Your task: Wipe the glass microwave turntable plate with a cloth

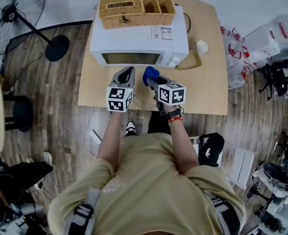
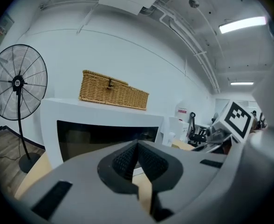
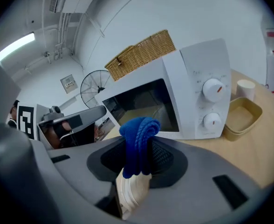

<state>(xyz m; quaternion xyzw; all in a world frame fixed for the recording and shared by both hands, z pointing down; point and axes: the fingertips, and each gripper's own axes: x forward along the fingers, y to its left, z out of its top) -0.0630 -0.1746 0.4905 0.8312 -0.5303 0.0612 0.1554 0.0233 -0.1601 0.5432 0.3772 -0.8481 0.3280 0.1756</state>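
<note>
My right gripper (image 1: 150, 80) is shut on a blue and white cloth (image 1: 151, 74) just in front of the closed door of the white microwave (image 1: 139, 43). In the right gripper view the cloth (image 3: 138, 136) stands folded between that gripper's (image 3: 137, 160) pads. My left gripper (image 1: 128, 72) hovers beside it on the left, shut with nothing in it (image 2: 137, 148). A faint round outline on the table under both grippers may be the glass plate (image 1: 143, 102); I cannot tell for sure.
A wicker basket (image 1: 134, 9) sits on the microwave. Right of the microwave are a tan tray (image 1: 190, 61) and a small white cup (image 1: 202, 46). The wooden table (image 1: 207, 89) ends at my body. A floor fan (image 1: 16, 9) stands far left.
</note>
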